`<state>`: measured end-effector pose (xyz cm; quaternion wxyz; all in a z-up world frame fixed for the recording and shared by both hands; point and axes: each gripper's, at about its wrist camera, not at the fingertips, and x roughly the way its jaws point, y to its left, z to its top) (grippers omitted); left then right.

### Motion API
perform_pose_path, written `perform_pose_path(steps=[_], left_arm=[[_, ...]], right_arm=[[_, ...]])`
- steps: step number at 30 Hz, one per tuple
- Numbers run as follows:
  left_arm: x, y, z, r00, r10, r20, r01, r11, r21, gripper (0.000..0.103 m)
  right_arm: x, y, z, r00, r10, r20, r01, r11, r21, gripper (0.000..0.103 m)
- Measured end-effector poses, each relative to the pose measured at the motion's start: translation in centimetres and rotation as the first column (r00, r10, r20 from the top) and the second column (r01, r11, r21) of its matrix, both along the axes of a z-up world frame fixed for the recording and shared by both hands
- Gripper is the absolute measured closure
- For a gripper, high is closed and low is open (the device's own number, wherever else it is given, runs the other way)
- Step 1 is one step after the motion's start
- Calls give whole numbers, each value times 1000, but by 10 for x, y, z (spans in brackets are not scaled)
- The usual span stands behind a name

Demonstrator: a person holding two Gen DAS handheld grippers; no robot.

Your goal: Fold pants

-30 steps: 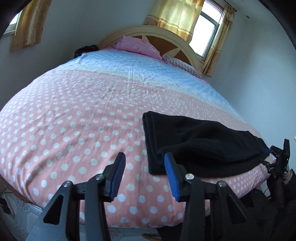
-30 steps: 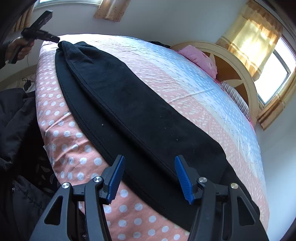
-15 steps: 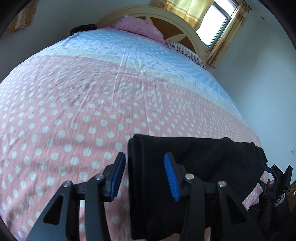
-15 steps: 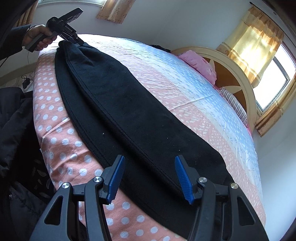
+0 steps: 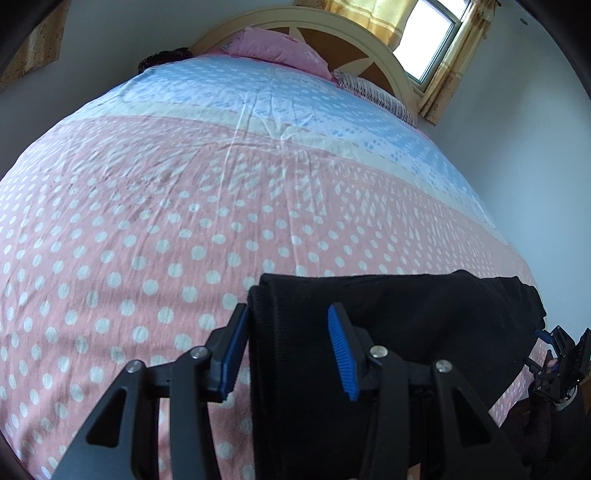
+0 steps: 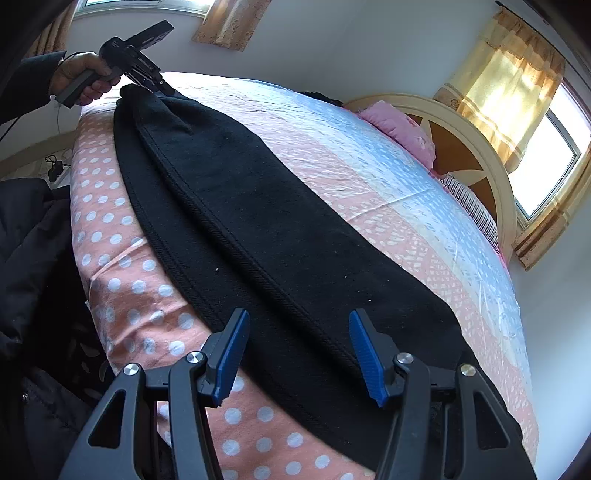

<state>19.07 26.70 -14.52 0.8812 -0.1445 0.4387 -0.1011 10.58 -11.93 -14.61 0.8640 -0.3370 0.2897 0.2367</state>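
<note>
1. Pants [image 6: 258, 221], black and already doubled lengthwise, lie along the near edge of the bed [image 5: 184, 221], 1 end before each of our hands.
2. We hold the left gripper [image 5: 286, 350] open over 1 end, jaws astride the cloth edge, pads not pressing, likely lining up a pinch.
3. We hold the right gripper [image 6: 297, 354] open above the other end, gripping nothing, probably ready to lift in step.
4. Polka-dot pink bedding gives a broad, soft surface; headboard [image 5: 314, 26], pink pillow [image 5: 280, 48] and curtained window [image 6: 546, 155] sit beyond.

Black pants [image 6: 266, 236] across polka-dot bedspread [image 6: 110, 236]
</note>
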Motion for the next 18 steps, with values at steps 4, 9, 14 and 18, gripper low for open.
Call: perform_pose_path(steps=[4,9,14,18], left_arm=[[-1,-1,0,1000,1,17,-1,1000,4,80],[-9,1,28,994,-7,113,6,1000,13,95],[5,2,12,998,12,64,-16,999,52,95],[5,0,-3,996,18,85,-24,997,73,93]], right_arm=[[-2,1,-1,1000,1,2,-1,1000,2,45],[-1,0,-1,1000,-7,3,7,1000,8,45],[2,3,-3,1000,-25,5,25,1000,-3,45],[5,3,-3,999,-33,0,33,999,3,45]])
